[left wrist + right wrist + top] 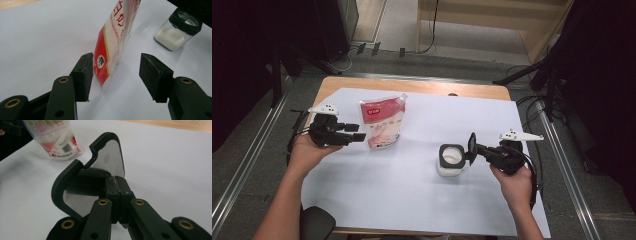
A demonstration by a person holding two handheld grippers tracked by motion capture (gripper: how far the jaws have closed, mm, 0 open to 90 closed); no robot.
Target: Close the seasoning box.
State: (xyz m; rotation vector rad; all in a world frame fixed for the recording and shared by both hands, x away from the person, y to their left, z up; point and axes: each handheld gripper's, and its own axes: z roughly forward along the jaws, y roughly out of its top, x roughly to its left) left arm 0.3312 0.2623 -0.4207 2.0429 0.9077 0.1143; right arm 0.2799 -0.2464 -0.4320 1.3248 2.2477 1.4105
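A red-and-white stand-up pouch of white granules (382, 122) stands upright on the white sheet (422, 200), just left of centre — we see the left gripper (115, 75) spread wide around its lower edge, one pad (86, 75) just beside it, nothing clamped yet. The square glass jar of white powder (450, 161) sits open to the right; the right gripper (117, 187) is pinched on its black flip lid (82, 170). Lid up, pouring — we judge — all ahead.

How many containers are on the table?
2. A pouch stands at the left, between the left gripper's open jaws; a jar sits at the right, its lid held by the right gripper.
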